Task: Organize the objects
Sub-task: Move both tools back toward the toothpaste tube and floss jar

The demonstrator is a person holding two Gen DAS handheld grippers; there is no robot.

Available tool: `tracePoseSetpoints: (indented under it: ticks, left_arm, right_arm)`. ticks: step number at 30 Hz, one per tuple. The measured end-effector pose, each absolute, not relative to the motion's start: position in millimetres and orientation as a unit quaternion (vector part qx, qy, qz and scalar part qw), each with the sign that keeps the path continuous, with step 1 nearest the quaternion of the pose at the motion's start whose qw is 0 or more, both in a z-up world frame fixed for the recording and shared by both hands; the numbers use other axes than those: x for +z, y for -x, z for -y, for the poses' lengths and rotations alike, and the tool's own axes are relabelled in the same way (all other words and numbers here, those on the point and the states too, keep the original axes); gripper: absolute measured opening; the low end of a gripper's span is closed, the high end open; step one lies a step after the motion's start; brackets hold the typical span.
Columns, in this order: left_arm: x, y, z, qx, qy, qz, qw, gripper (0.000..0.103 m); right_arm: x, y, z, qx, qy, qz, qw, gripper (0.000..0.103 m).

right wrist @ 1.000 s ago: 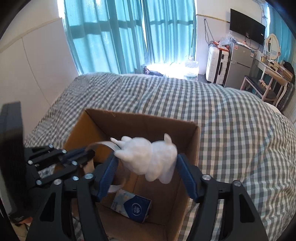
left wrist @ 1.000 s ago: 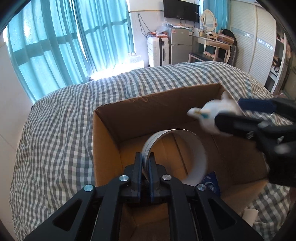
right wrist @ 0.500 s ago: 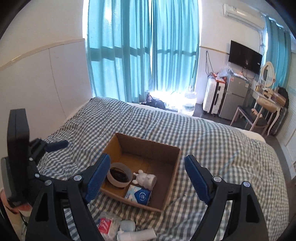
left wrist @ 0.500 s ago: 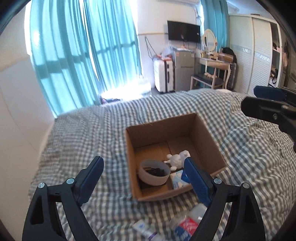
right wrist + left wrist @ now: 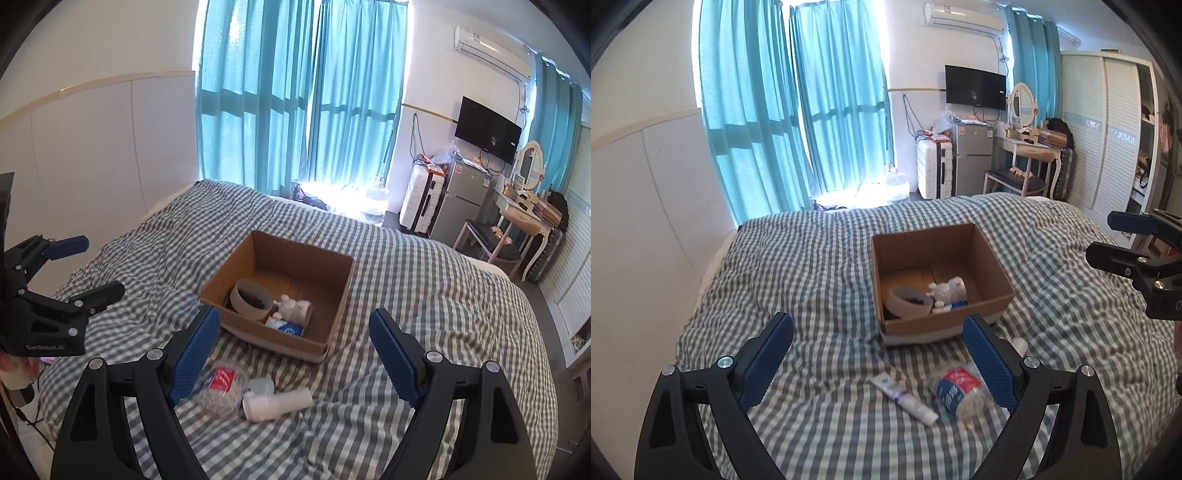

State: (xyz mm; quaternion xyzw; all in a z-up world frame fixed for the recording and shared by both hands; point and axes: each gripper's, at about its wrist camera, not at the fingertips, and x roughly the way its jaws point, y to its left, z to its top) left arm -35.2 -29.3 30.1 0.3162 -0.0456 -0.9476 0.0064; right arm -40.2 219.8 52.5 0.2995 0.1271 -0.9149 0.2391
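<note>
Both tools are empty and spread wide. The left gripper (image 5: 877,350) sits at bottom centre of its own view and has just been opening, nothing between the blue pads; the right gripper (image 5: 291,345) sits at bottom centre of its view, and its opening was wider than a second ago, again with nothing in the gap. Nearest on the grey-and-white checked bedspread (image 5: 798,266), low in the left view: a white squeeze tube with purple print (image 5: 904,398), and just right of it a clear plastic tub with a red-and-blue label (image 5: 956,387) lying on its side. The right view adds a white plastic bottle lying flat (image 5: 275,403) and a small pale lidded jar (image 5: 260,387), touching or nearly so. Further up, mid-frame, the open brown cardboard box (image 5: 925,242) already holds a wide grey tape roll (image 5: 909,302), a white animal figurine (image 5: 946,289) and a blue-and-white packet (image 5: 287,328). I'd call it roughly half done — three in, four loose items left just below the box. Far background: teal curtains (image 5: 757,122) at upper left.
</note>
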Motion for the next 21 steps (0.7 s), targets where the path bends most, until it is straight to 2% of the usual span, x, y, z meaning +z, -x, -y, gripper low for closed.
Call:
tracePoseSetpoints:
  ticks: [21]
  left_arm:
    - [-75.8,44.3,41.5,-0.918,-0.394,0.028,0.029,0.096]
  right_arm:
    - [-74.5,55.3,-211.1,-0.873,-0.412,-0.146,0.217,0.083]
